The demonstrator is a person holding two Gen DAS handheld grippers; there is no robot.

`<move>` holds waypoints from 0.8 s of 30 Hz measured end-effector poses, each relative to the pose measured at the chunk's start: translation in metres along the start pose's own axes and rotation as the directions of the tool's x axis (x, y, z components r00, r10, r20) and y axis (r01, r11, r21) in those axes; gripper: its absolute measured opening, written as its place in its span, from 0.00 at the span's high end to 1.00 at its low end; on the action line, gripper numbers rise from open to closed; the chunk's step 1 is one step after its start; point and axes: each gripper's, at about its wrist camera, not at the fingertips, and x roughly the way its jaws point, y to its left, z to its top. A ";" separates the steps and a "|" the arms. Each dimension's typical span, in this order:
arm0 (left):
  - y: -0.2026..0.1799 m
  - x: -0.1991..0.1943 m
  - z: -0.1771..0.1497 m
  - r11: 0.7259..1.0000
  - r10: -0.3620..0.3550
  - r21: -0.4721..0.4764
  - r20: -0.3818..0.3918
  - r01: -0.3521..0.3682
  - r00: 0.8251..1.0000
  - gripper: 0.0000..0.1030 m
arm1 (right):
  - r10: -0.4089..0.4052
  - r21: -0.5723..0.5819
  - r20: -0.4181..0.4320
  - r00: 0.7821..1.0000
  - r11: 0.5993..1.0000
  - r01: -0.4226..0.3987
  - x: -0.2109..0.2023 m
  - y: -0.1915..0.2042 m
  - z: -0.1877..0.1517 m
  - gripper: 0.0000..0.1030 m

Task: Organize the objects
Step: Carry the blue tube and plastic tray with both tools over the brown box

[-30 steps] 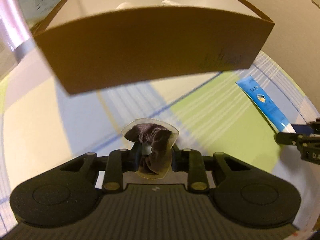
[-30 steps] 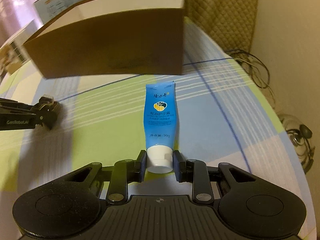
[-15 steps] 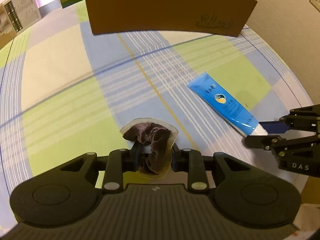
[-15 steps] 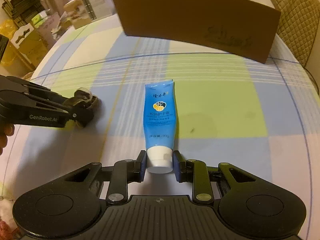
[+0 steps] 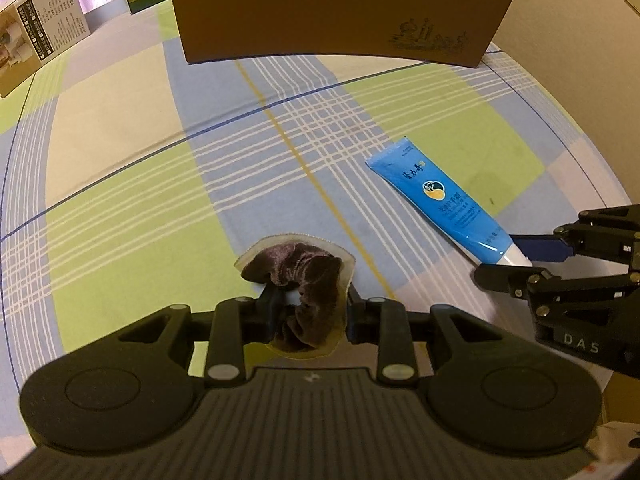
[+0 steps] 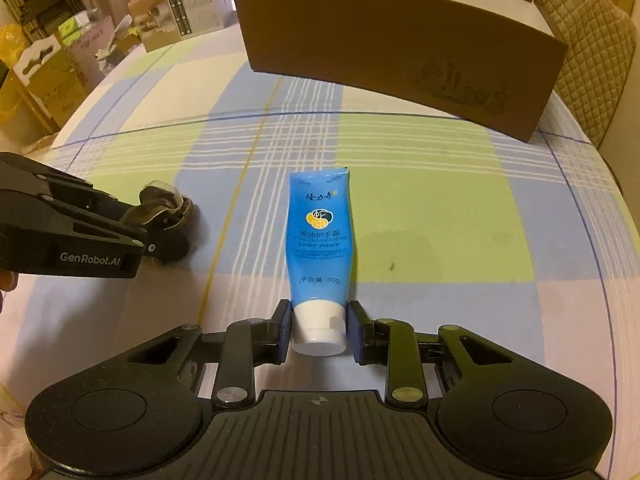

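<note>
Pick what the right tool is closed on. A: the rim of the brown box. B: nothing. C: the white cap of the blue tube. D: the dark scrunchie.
C: the right tool clamps the blue tube at its white cap.

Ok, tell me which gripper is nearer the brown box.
Neither by much. The left gripper, shut on a dark scrunchie, and the right gripper, closed on the hand cream tube cap, both sit well short of the brown box.
</note>
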 end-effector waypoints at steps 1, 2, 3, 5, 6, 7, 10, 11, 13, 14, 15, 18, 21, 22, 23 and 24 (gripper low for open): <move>0.000 0.000 0.000 1.000 0.000 0.001 -0.001 0.000 1.000 0.74 | 0.000 -0.001 0.000 1.000 1.000 0.000 0.000 0.000 0.000 0.75; 0.000 0.000 -0.001 1.000 -0.001 0.000 -0.002 0.001 1.000 0.74 | 0.000 -0.001 0.000 1.000 1.000 0.000 0.000 0.000 0.000 0.75; 0.000 -0.001 -0.001 1.000 -0.002 -0.001 -0.003 0.002 1.000 0.74 | 0.000 0.000 0.000 1.000 1.000 0.000 0.000 0.000 0.000 0.75; -0.001 -0.002 -0.002 1.000 -0.002 -0.002 -0.004 0.002 1.000 0.74 | 0.001 -0.001 -0.001 1.000 1.000 -0.001 0.000 0.000 -0.001 0.75; -0.001 -0.002 -0.002 1.000 -0.003 -0.002 -0.004 0.003 1.000 0.74 | 0.001 -0.001 -0.001 1.000 1.000 -0.001 0.000 0.000 -0.001 0.75; -0.001 -0.002 -0.003 1.000 -0.004 -0.003 -0.004 0.004 1.000 0.75 | 0.000 -0.002 -0.001 1.000 1.000 0.000 0.000 0.000 -0.001 0.75; -0.002 -0.003 -0.003 1.000 -0.005 -0.003 -0.005 0.005 1.000 0.75 | 0.002 -0.002 -0.001 1.000 1.000 -0.002 -0.001 0.001 -0.002 0.75; -0.002 -0.003 -0.004 1.000 -0.005 -0.003 -0.005 0.005 1.000 0.75 | 0.002 -0.003 -0.001 1.000 1.000 -0.002 -0.001 0.002 -0.003 0.75; -0.003 -0.004 -0.005 1.000 -0.005 -0.003 -0.005 0.005 1.000 0.75 | 0.005 -0.003 -0.002 1.000 1.000 -0.005 -0.002 0.002 -0.004 0.75; -0.003 -0.004 -0.005 1.000 -0.005 -0.003 -0.006 0.005 1.000 0.75 | 0.006 -0.004 -0.003 1.000 1.000 -0.006 -0.002 0.003 -0.005 0.75; -0.003 -0.004 -0.005 1.000 -0.004 -0.003 -0.005 0.004 1.000 0.75 | 0.007 -0.004 -0.003 1.000 1.000 -0.007 -0.002 0.002 -0.005 0.75; -0.003 -0.005 -0.006 1.000 -0.004 -0.004 -0.005 0.004 1.000 0.75 | 0.009 -0.002 -0.004 1.000 1.000 -0.009 -0.002 0.002 -0.006 0.75; -0.005 -0.008 -0.008 1.000 -0.002 -0.005 -0.002 0.002 1.000 0.76 | 0.013 0.002 0.001 1.000 1.000 -0.013 -0.005 0.001 -0.008 0.75; -0.005 -0.009 -0.008 1.000 -0.001 -0.005 -0.001 0.001 1.000 0.76 | 0.013 0.002 0.009 1.000 1.000 -0.013 -0.006 0.001 -0.009 0.75; -0.006 -0.010 -0.009 1.000 -0.002 -0.005 0.001 0.002 1.000 0.76 | 0.013 0.002 0.020 1.000 1.000 -0.014 -0.009 0.000 -0.009 0.75; -0.005 -0.012 -0.009 1.000 -0.002 -0.006 0.004 0.002 1.000 0.76 | 0.014 0.000 0.031 0.999 1.000 -0.014 -0.012 0.000 -0.009 0.75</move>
